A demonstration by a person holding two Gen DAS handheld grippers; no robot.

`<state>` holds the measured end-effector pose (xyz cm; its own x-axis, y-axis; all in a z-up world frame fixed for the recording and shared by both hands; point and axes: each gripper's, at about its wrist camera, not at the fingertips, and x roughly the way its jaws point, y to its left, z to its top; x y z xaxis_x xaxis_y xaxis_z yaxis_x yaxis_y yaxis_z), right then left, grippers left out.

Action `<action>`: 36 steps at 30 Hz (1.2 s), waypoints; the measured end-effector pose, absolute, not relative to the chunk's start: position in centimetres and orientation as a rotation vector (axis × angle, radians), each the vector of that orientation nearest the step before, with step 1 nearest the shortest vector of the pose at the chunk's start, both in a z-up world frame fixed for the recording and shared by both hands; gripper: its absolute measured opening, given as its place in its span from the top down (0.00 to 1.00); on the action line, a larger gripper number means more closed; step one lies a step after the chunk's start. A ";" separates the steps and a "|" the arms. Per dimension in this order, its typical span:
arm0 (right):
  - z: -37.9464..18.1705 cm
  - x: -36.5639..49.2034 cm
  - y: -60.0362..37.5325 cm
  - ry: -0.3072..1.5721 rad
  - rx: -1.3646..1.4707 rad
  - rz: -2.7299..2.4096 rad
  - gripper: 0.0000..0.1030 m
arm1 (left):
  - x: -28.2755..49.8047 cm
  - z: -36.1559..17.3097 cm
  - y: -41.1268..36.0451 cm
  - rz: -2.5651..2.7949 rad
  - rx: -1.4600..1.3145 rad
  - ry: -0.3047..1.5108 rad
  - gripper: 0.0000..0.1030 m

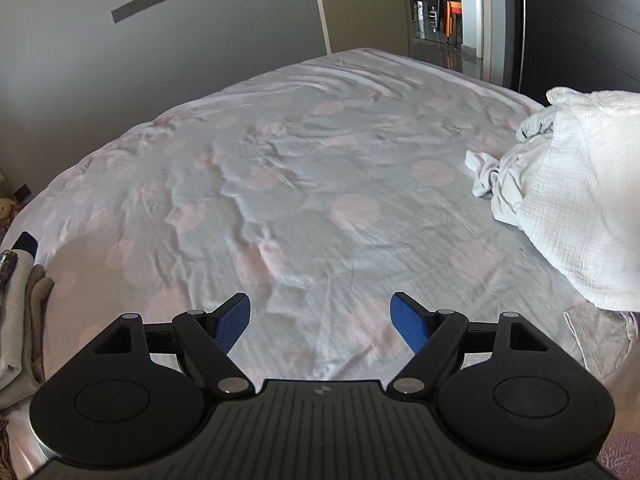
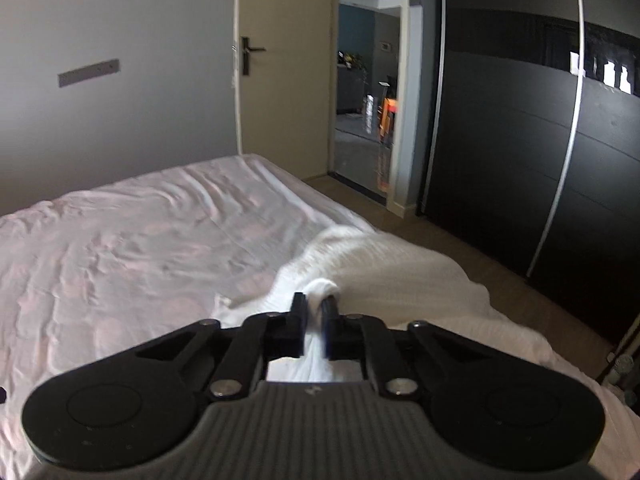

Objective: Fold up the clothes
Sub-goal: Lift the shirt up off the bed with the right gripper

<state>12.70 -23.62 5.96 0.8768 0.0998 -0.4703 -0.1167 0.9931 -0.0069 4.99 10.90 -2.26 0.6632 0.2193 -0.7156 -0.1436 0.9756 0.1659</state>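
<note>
Left gripper: I am holding my left gripper (image 1: pixel 320 322) low over the near part of the bed, its blue pads (image 1: pixel 234 322) spread wide apart and gripping nothing; only bare sheet is showing between them.

Right gripper: I am keeping my right gripper (image 2: pixel 315 316) pointing across the bed's right side, its fingers closed almost together and pinching a bunch of white cloth (image 2: pixel 400 272); a small knot of that fabric is poking up just past the fingertips.

Bed: a sheet (image 1: pixel 280 200) in pale grey with faded pink dots is covering the mattress, lying wrinkled, with creases running from the near middle toward the far corner.

Folded pile: at the left edge of the left view, a stack of beige and grey folded things (image 1: pixel 18 320) is sitting near the bed's edge, only partly in view.

Cloth: the white cloth is a crinkly, gauze-like piece, lying crumpled on the bed's right side. In the left view it is bulking up as a loose heap (image 1: pixel 568 200) with a twisted end trailing toward the middle of the bed. In the right view it is spreading away from my fingers toward the bed's right edge.

Room: beyond the bed, a grey wall (image 2: pixel 120 20) is carrying a small grey strip; a cream door (image 2: pixel 280 60) with a dark handle is standing open onto a lit hallway; dark wardrobe doors (image 2: pixel 520 120) with silver trim are lining the right side, above a tan floor.
</note>
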 end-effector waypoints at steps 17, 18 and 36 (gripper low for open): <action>9.6 6.3 -7.5 0.505 -0.203 0.487 0.87 | -4.2 1.5 20.0 0.373 0.033 0.751 0.25; 7.9 6.4 -7.8 0.558 -0.219 0.479 0.80 | -4.3 1.2 20.2 0.374 0.029 0.759 0.25; -14.4 10.2 -13.6 1.219 -0.345 0.354 0.35 | -3.0 -4.1 21.0 0.348 -0.019 0.898 0.25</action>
<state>10.24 -13.61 -14.39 0.3036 0.0790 -0.9495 -0.4423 0.8944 -0.0670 -2.98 20.95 -4.12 0.5706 0.2886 -0.7688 -0.3046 0.9438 0.1282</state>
